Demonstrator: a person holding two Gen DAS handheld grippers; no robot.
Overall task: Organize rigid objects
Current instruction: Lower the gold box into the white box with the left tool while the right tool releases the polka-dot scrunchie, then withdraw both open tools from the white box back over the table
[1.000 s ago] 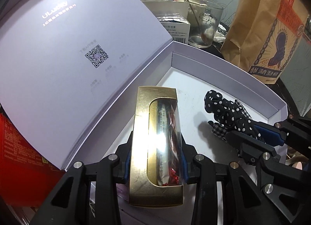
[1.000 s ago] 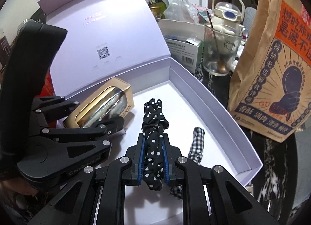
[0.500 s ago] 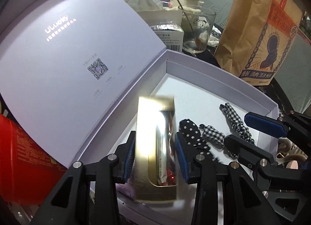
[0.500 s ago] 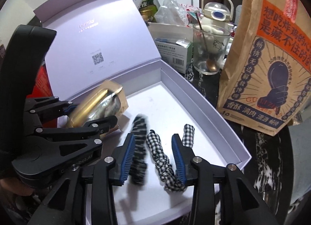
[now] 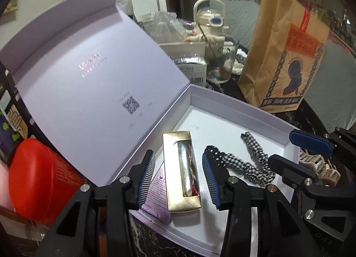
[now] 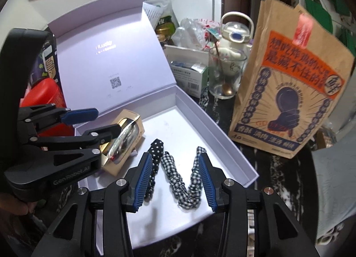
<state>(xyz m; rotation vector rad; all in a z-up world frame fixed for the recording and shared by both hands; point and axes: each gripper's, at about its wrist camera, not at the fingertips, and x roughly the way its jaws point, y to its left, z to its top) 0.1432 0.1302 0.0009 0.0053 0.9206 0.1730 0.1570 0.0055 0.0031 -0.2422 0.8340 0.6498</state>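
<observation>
**Gift box now holds the gold box and the hair tie**

The white gift box point(image 5: 244, 110) sits open on the dark tabletop point(image 6: 273, 168), its lid point(image 5: 89, 83) standing up along the far-left edge. Inside, near the lid-side wall, lies a gold box point(image 5: 181, 170) with a clear window showing a silvery tube, resting partly on a purple card point(image 5: 158, 192). Just beside it, toward the box's right wall, is a fabric hair tie point(image 6: 178, 174), part polka dot, part gingham, lying flat on the floor of the box.

Both tongs have just been opening. The left tongs point(image 5: 178, 177) are spread with the gold box between the pads but not touched. The right tongs point(image 6: 175, 181) are spread too, hair tie lying loose between them.

Behind the gift box: a glass cup point(image 6: 224, 74) with a spoon in it, and a brown paper bag point(image 6: 289, 83).
</observation>
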